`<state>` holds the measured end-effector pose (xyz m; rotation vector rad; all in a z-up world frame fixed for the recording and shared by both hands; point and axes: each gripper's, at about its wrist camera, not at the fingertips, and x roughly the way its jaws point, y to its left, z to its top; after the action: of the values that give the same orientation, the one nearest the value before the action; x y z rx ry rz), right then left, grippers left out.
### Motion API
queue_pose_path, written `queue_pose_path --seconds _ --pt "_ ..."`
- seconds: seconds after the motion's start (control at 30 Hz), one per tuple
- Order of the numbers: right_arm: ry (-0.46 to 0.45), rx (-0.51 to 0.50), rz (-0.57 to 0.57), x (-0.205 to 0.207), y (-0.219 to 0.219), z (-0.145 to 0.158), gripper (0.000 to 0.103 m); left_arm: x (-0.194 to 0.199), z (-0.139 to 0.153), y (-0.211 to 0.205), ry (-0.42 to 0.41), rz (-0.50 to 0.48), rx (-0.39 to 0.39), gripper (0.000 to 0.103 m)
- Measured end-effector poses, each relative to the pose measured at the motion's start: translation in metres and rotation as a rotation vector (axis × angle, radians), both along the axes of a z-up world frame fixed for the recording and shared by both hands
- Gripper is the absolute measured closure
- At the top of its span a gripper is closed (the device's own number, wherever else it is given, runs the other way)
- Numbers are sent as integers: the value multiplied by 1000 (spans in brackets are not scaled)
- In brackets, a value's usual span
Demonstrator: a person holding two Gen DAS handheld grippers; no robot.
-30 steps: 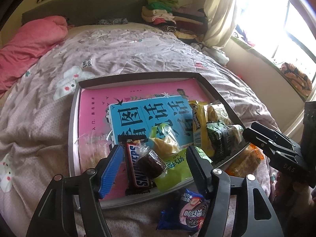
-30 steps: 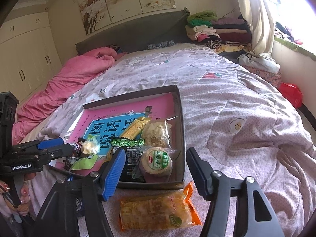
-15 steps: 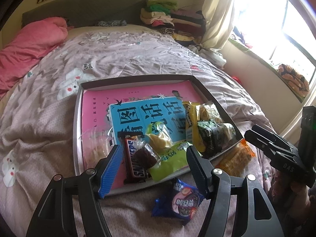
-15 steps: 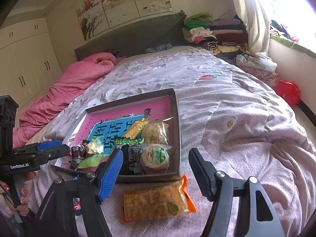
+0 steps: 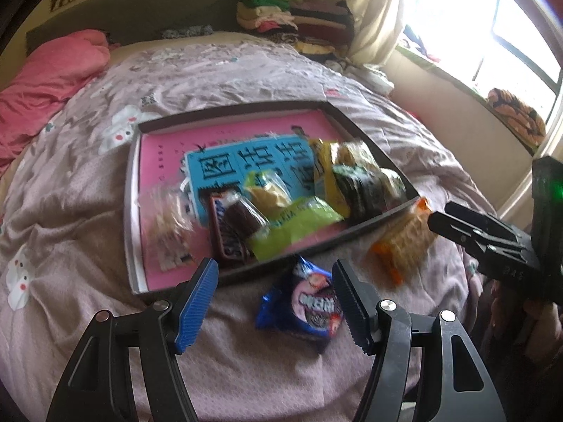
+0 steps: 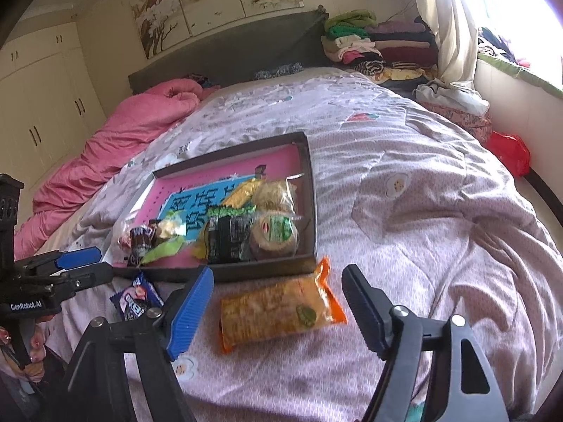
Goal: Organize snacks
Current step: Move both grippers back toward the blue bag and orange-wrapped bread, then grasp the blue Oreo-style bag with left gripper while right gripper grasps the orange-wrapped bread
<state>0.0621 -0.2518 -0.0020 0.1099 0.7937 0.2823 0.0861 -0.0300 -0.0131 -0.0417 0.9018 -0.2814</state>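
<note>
A shallow dark box (image 5: 232,110) (image 6: 313,211) with a pink and blue lining lies on the bed and holds several wrapped snacks. A blue Oreo packet (image 5: 304,304) (image 6: 135,299) lies on the quilt just in front of the box, between the fingers of my left gripper (image 5: 274,302), which is open and apart from it. An orange cracker packet (image 6: 281,309) (image 5: 401,242) lies beside the box's near corner. My right gripper (image 6: 278,309) hovers over it, its jaws opening, the packet between them and untouched.
The bed carries a lilac patterned quilt (image 6: 440,211) and a pink duvet (image 5: 45,81) at the far left. Folded clothes (image 6: 380,45) are stacked by the headboard. A window and sill (image 5: 492,52) run along the right side. Wardrobes (image 6: 38,105) stand at the left.
Both grippers have drawn back from the box toward the bed's near edge. The Oreo packet now sits between the left fingers. The right jaws have spread wider around the orange packet.
</note>
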Motion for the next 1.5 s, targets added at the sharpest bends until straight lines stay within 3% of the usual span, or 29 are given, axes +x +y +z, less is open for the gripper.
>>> queue_pose_path --seconds 0.13,0.27,0.53,0.8,0.93,1.07,1.13,1.2,1.43,1.5 --pt "37 -4 -4 -2 1 -6 26 -4 -10 -6 30 -18 12 27" --pt "66 -9 -12 0 -1 -11 18 -5 -20 -8 60 -22 22 27" --pt "117 -18 -30 2 -3 -20 17 -3 -30 -14 71 -46 40 27" --pt "235 70 -44 18 -12 -43 14 1 -39 -19 83 -69 31 27" --pt "225 120 -22 22 -11 -47 14 4 -44 -23 86 -84 24 27" --pt "201 164 18 25 -7 -47 36 6 -47 -24 90 -89 17 26" --pt "189 162 31 25 -4 -46 42 7 -49 -25 94 -92 13 26" --pt "171 172 61 25 0 -43 59 9 -51 -25 96 -97 11 26" --pt "116 133 199 22 33 -34 76 12 -55 -34 80 -121 13 26" --pt "108 128 216 22 38 -33 78 11 -54 -33 73 -123 1 37"
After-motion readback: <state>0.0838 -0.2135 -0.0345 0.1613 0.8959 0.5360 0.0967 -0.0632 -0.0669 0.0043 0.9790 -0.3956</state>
